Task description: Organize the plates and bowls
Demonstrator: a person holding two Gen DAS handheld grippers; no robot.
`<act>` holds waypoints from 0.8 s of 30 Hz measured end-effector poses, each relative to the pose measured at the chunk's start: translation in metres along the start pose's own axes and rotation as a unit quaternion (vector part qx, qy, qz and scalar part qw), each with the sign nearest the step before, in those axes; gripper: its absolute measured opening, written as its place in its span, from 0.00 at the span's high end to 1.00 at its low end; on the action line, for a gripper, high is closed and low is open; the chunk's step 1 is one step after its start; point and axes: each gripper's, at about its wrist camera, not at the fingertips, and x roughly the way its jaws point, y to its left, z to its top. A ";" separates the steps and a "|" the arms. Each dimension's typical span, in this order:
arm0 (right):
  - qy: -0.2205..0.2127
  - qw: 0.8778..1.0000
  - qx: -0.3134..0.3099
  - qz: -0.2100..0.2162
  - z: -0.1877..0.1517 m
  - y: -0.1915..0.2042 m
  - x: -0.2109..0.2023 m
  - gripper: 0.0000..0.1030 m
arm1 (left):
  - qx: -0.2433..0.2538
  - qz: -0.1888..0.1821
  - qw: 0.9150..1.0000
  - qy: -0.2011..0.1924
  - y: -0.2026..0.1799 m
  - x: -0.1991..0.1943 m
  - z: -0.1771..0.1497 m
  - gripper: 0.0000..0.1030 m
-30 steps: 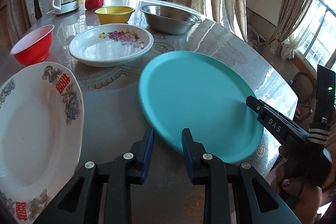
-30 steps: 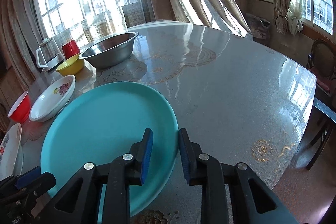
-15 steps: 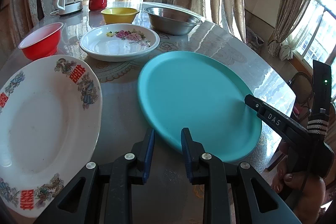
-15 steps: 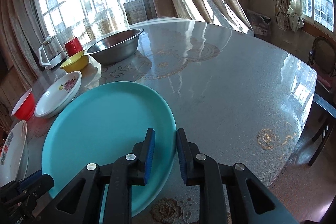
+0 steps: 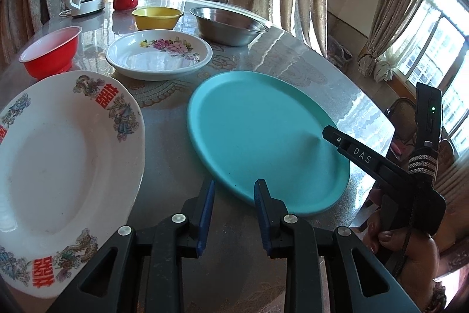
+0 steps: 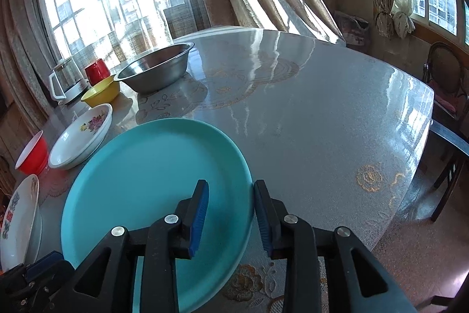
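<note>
Far left, white plate with red characters is lying flat on the counter, near edge. Behind it, red bowl, floral plate, yellow bowl, steel basin are sitting in a loose row.

Left hand-held gripper is hovering with jaws parted to a moderate gap, holding nothing; teal plate rim is lying just ahead and slightly right of its fingertips.

Right hand-held gripper is straddling the teal plate's right rim, one finger over the plate, the other outside, pads not clamped.

Judgement: right gripper is nearer to a grasp; closing on that rim likely comes next. The plate is round, so no long axis matters.
</note>
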 end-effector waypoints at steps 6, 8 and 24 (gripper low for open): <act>0.002 1.000 0.000 -0.008 -0.005 0.003 -0.005 0.68 | 0.011 -0.012 1.000 0.002 -0.002 -0.007 -0.004 0.61; 0.004 1.000 0.002 -0.014 -0.007 0.003 -0.007 0.67 | 0.023 -0.013 1.000 0.000 -0.005 -0.013 -0.005 0.52; -0.022 0.999 0.019 -0.014 -0.020 0.012 -0.046 0.61 | 0.081 -0.015 0.993 -0.085 -0.001 -0.062 -0.009 0.05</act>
